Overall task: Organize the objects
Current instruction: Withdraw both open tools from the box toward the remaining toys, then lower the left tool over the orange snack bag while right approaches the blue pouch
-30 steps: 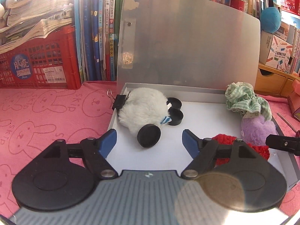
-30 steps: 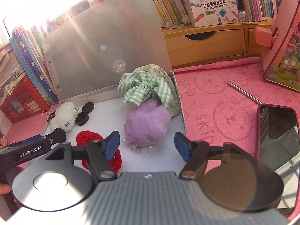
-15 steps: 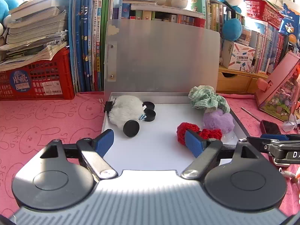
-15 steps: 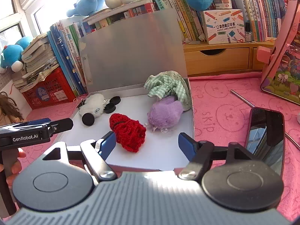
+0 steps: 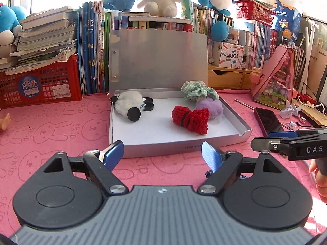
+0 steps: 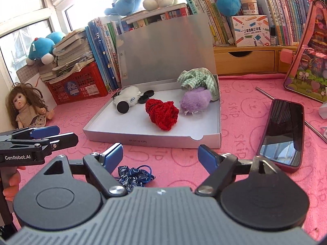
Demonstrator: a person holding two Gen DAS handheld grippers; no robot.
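Both grippers have pulled back from the silver box (image 6: 204, 140); left gripper (image 5: 162, 155) gapes empty, and right gripper (image 6: 160, 156), just widened, is empty too. Red crochet piece (image 6: 161, 113) lies inside. Blue scrunchie (image 6: 134, 176) sits on the cloth before the box, phone (image 6: 283, 136) beside it.

Surface: a table under a pink cloth (image 6: 241, 110) printed with rabbit outlines.
Centre: an open silver box (image 6: 143, 140), lid upright.
Right of box: a dark phone (image 6: 284, 134) and a thin metal rod (image 6: 265, 94).
Near edge: a blue hair tie (image 6: 134, 176).
Far left: a red crate (image 5: 40, 83) and a doll (image 6: 26, 106).
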